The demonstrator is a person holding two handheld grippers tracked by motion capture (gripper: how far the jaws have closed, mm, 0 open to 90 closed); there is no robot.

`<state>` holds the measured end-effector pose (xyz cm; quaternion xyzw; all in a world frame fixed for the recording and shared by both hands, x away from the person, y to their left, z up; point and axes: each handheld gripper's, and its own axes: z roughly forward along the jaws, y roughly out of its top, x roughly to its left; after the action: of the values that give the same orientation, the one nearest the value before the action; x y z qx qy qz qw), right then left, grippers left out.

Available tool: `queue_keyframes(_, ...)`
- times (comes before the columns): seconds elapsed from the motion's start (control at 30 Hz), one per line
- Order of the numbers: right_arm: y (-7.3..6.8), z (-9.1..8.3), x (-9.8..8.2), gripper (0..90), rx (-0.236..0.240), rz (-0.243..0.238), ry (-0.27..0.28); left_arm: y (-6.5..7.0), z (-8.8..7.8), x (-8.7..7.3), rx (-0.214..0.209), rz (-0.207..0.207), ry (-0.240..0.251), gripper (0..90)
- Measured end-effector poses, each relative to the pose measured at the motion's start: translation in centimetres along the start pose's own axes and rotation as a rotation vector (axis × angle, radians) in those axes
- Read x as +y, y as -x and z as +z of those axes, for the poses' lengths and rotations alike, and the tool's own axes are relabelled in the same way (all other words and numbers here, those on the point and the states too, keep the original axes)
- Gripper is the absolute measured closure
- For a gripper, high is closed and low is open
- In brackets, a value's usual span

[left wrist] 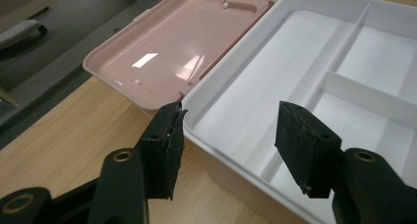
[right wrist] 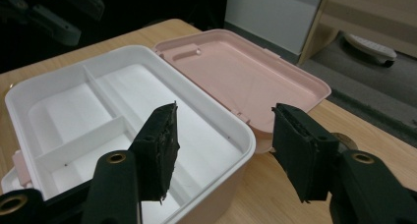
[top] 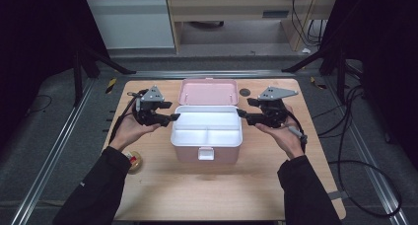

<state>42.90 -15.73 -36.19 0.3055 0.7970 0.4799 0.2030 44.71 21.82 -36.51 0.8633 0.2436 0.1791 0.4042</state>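
Left gripper (top: 167,111) sits at the box's (top: 207,145) 9 o'clock side, jaws wide apart and empty, straddling the white rim. Right gripper (top: 245,115) mirrors it at 3 o'clock, jaws likewise wide, holding nothing, one over the tray (top: 207,129) and one outside the wall. Mid-bench (top: 207,190), the pink box stands open, its lid (top: 208,92) laid back toward 12 o'clock. Its white tray has three bare compartments. A tape roll (top: 134,160) lies at 8 o'clock.

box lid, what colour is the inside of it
Pale pink. The open lid lies flat behind the white tray; the left gripper view shows it best.
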Motion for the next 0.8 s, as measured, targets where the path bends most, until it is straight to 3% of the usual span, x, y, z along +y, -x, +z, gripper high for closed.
queue_keyframes(0.13,0.2,0.6,0.7,46.7,0.022,-0.034,-0.035,-0.2,0.4,0.6,-0.028,0.037,-0.008,42.7)
queue_keyframes(0.23,0.2,1.1,1.2,48.0,0.030,-0.068,-0.070,-0.2,0.6,0.8,-0.076,0.043,0.011,43.5)
queue_keyframes(0.37,0.4,1.6,1.8,50.1,0.055,-0.109,-0.103,-0.2,0.8,1.3,-0.078,0.096,-0.056,44.7)
queue_keyframes(0.63,0.6,2.2,2.7,54.9,0.128,-0.213,-0.159,-0.5,1.4,2.3,-0.121,0.155,-0.132,45.7)
queue_keyframes(0.8,0.7,2.6,2.9,58.0,0.160,-0.292,-0.244,-0.4,2.2,2.8,-0.152,0.204,-0.193,48.9)
